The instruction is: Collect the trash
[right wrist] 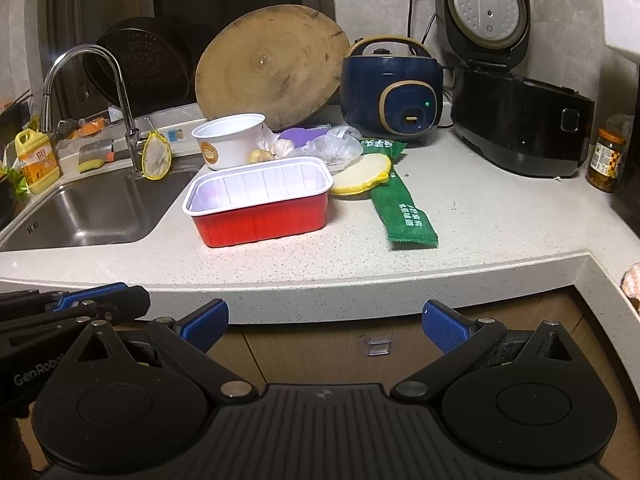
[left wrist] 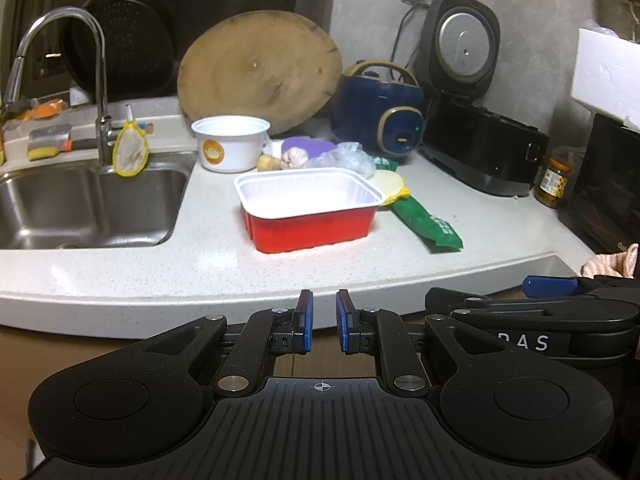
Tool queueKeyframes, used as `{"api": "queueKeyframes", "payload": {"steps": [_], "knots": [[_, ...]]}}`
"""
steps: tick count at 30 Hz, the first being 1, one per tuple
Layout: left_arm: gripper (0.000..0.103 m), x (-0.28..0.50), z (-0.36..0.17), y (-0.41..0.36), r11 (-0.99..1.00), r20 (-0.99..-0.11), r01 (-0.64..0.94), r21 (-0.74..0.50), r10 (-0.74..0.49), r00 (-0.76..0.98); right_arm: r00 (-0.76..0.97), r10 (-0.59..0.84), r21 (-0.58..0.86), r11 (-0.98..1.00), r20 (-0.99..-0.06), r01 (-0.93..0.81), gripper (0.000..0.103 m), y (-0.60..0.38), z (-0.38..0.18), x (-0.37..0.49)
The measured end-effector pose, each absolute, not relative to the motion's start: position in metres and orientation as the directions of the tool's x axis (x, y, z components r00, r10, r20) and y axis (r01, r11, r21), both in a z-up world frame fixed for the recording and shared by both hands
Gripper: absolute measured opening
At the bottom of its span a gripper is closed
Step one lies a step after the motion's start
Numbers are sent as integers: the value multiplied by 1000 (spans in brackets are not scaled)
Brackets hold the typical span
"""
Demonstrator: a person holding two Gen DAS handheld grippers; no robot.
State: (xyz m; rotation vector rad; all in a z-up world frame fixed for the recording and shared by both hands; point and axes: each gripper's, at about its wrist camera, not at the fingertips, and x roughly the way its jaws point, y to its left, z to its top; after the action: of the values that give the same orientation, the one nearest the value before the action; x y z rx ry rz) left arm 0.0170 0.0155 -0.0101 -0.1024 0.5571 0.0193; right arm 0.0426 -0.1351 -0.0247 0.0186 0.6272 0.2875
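An empty red food tray point(left wrist: 308, 208) point(right wrist: 260, 200) with a white inside stands mid-counter. Behind it are a white paper cup point(left wrist: 230, 142) point(right wrist: 230, 138), a crumpled clear bag point(left wrist: 348, 156) point(right wrist: 336, 146) and a yellow-rimmed lid point(left wrist: 390, 186) point(right wrist: 362, 170). A green wrapper point(left wrist: 428, 222) point(right wrist: 404, 212) lies to the tray's right. My left gripper point(left wrist: 324, 320) hovers before the counter edge, shut with nothing between its blue pads. My right gripper point(right wrist: 326, 320) is level with it on its right, open and empty.
A steel sink point(left wrist: 80, 204) with a faucet point(left wrist: 102, 120) takes the left. At the back lean a round wooden board point(left wrist: 260, 72), a blue cooker point(right wrist: 394, 92) and an open black cooker point(right wrist: 520, 120). A jar point(right wrist: 606, 160) stands far right. Cabinet fronts point(right wrist: 340, 348) lie below the counter edge.
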Motion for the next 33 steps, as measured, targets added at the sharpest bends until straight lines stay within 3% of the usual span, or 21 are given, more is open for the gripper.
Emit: {"api": "queueKeyframes", "payload": {"steps": [11,19,26,33], "knots": [[16,60,-10,38,972,-575,-153,-177,24,818,727,343,148,936,-595,-320,103,-144,-36,86],[17,121,0,81,927,-547,-223,-301,24,837,698,345,141,932,-628,-333,103,-161,-48,140],[17,169,-2,91,933,-564,-304,-191,149,812,704,318,99,938,-635,-334,103,-163,-55,186],[18,196,-18,87,920,-619,-352,-174,176,766,664,308,63,928,-682,-366,103,-156,-62,216]]}}
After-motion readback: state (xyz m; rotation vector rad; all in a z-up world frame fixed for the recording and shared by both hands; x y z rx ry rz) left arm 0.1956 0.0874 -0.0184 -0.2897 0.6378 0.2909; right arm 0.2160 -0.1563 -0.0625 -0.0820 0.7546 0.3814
